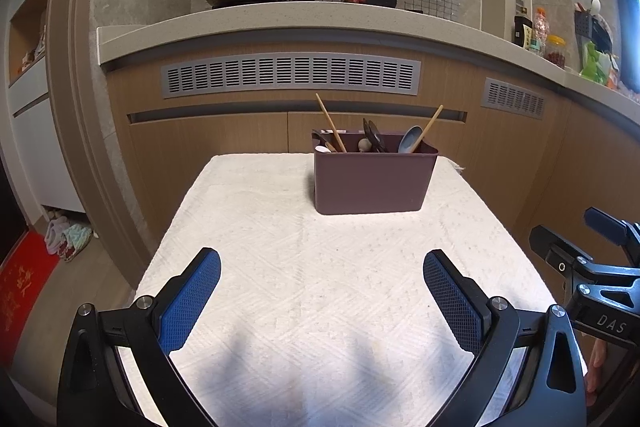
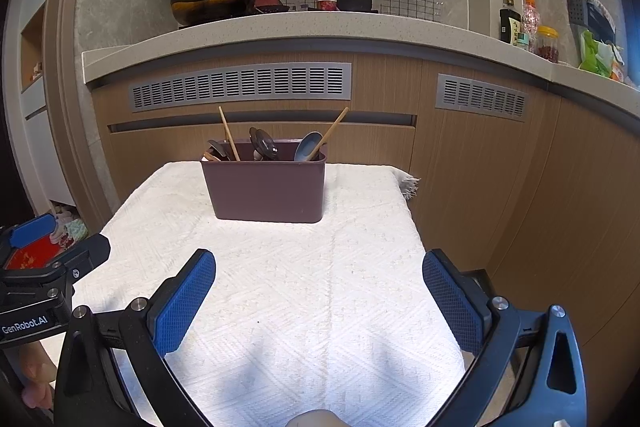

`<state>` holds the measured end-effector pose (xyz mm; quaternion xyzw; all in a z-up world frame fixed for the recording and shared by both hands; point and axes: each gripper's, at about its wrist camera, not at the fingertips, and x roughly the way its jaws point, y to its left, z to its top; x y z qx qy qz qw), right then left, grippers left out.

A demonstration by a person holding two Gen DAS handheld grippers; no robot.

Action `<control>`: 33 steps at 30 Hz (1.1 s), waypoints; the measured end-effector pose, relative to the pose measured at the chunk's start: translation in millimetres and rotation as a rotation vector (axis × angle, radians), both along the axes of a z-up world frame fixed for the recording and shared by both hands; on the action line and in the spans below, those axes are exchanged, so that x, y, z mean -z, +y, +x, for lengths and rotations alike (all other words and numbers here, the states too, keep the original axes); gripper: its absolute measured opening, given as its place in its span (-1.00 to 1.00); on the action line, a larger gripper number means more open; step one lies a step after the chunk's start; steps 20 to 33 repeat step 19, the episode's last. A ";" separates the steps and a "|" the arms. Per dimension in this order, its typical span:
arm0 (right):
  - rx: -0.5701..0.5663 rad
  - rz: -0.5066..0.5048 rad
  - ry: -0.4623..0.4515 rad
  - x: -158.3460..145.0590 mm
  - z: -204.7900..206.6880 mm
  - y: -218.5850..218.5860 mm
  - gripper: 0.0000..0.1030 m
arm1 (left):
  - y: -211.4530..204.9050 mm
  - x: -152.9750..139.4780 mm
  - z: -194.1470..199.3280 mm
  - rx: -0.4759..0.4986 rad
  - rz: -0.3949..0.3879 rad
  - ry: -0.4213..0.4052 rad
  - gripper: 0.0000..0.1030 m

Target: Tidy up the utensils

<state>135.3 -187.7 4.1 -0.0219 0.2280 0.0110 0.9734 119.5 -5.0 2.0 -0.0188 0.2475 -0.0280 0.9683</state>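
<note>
both your grippers are hovering low over the near end of the white cloth (image 1: 320, 267), and both are empty. left gripper (image 1: 322, 301) has its jaws spread wide with nothing between them, and the right gripper (image 2: 319, 301) is the same, wide apart over bare cloth.

the brown utensil bin (image 1: 374, 179) stands upright at the far end of the table, straight ahead of you and well apart from both sets of fingers. its long side runs across your view, left to right. in the left wrist view it sits a little right of centre; in the right wrist view it sits left of centre, so it lies roughly between your two hands, neither clearly nearer.

inside it: two chopsticks (image 2: 229, 133) leaning outward in opposite directions, a blue-grey spoon (image 2: 308, 146) toward the right end, and dark spoons (image 2: 264, 143) in the middle. every handle stands up out of the rim, so i judge the next reach is forward and down from above.
</note>
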 end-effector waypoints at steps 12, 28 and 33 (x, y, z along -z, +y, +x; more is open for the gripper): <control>0.000 0.000 -0.002 -0.8 0.3 -0.3 1.00 | 3.2 -1.1 2.1 -0.009 0.002 -0.001 0.96; 0.000 0.000 -0.001 -0.8 0.7 -0.4 1.00 | 4.4 1.3 4.3 -0.010 0.004 -0.003 0.97; 0.000 0.000 -0.001 -0.8 0.7 -0.4 1.00 | 4.4 1.3 4.3 -0.010 0.004 -0.003 0.97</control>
